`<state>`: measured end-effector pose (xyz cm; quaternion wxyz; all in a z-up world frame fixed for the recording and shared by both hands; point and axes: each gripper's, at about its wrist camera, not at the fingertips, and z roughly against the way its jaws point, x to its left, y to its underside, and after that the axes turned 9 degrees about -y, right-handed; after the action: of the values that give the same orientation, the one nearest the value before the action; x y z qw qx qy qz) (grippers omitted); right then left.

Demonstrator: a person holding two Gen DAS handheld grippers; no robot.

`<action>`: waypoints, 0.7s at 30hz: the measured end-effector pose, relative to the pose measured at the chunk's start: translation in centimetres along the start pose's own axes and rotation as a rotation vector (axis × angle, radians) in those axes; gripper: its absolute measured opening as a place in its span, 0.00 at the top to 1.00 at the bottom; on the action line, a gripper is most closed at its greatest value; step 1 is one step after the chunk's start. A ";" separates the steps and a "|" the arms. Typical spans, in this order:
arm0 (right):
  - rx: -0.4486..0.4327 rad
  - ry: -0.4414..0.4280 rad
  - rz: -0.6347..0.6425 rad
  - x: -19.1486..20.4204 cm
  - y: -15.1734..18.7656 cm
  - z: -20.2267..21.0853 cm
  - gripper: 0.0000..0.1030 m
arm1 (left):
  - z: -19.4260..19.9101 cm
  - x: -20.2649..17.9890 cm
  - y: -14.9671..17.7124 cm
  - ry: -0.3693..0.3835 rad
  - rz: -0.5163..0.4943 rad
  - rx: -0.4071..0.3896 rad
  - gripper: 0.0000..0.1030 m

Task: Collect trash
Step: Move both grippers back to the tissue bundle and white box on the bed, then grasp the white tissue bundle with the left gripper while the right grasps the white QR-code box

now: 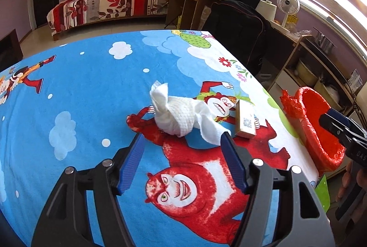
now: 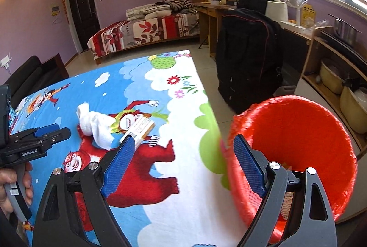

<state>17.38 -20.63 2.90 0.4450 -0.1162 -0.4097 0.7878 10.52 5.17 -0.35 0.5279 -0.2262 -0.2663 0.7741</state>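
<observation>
Tissue (image 1: 183,116) sits crumpled mid-cloth beside a small box (image 1: 246,120); left gripper (image 1: 182,143) gapes wide just short of it; I'd pinch the fat middle; right gripper (image 2: 183,148) gapes too, beside the red bin (image 2: 298,132).

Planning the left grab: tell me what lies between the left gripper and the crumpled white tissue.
Only bare cartoon tablecloth separates the open left gripper from the tissue, per the left wrist view.

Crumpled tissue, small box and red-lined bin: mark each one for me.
Crumpled tissue (image 1: 181,117), left wrist view, on the middle of the wad.
Small box (image 1: 246,119), left wrist view, on its top face.
Red-lined bin (image 2: 298,132), right wrist view, on the liner's inner back wall.
</observation>
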 end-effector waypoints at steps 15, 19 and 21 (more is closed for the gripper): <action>0.054 -0.035 0.001 2.3 -0.2 -3.7 0.20 | -5.0 -0.1 -2.5 -0.005 -0.050 0.052 0.31; 0.068 -0.035 -0.015 2.6 -0.3 -4.7 0.20 | -6.7 -0.7 -2.9 -0.007 -0.081 0.074 0.31; 0.072 -0.035 -0.017 2.7 -0.2 -5.1 0.20 | -7.2 -1.0 -2.9 -0.005 -0.094 0.083 0.31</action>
<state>18.76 -15.63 0.32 0.4483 -0.0827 -0.3898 0.8002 17.42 6.37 -3.83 0.5718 -0.1897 -0.2457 0.7594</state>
